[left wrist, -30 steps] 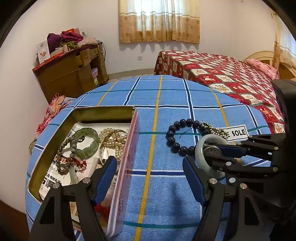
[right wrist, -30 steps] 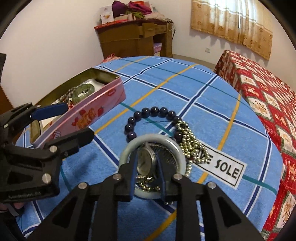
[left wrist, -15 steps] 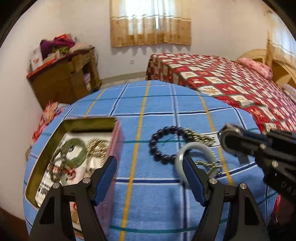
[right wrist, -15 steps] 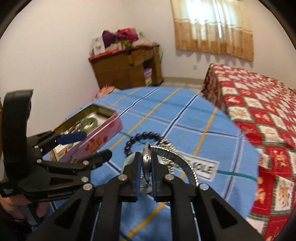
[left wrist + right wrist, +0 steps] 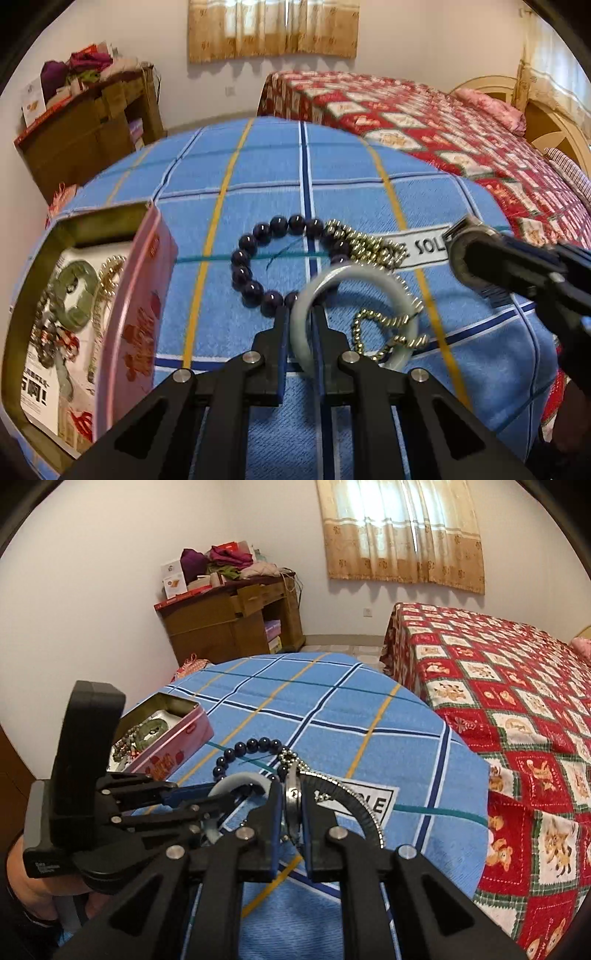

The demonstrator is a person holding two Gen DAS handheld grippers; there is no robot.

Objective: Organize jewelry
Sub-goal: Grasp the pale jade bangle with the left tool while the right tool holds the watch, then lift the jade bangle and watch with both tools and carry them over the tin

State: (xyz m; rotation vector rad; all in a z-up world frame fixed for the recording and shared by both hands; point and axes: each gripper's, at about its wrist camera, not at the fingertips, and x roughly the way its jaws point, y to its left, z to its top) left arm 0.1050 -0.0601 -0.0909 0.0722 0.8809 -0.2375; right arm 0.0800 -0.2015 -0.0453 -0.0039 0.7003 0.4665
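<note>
My left gripper (image 5: 300,325) is shut on the near rim of a pale jade bangle (image 5: 373,277) lying on the blue checked tablecloth. The bangle also shows in the right wrist view (image 5: 236,781). My right gripper (image 5: 293,803) is shut on a metal wristwatch (image 5: 293,794) and holds it above the table, its band (image 5: 354,801) arching right. In the left wrist view that gripper (image 5: 476,258) is at the right. A dark bead bracelet (image 5: 255,258) and a gold bead chain (image 5: 369,247) lie beyond the bangle. An open pink tin (image 5: 147,295) at the left holds several pieces.
The round table (image 5: 332,177) drops off on all sides. A bed with a red quilt (image 5: 517,686) stands to the right. A wooden cabinet (image 5: 229,624) stands against the far wall. A white "SOLE" label (image 5: 373,801) is sewn on the cloth.
My right gripper has lifted the watch off the bangle and up from the table. My left gripper has moved right from the tin and closed on the bangle's rim.
</note>
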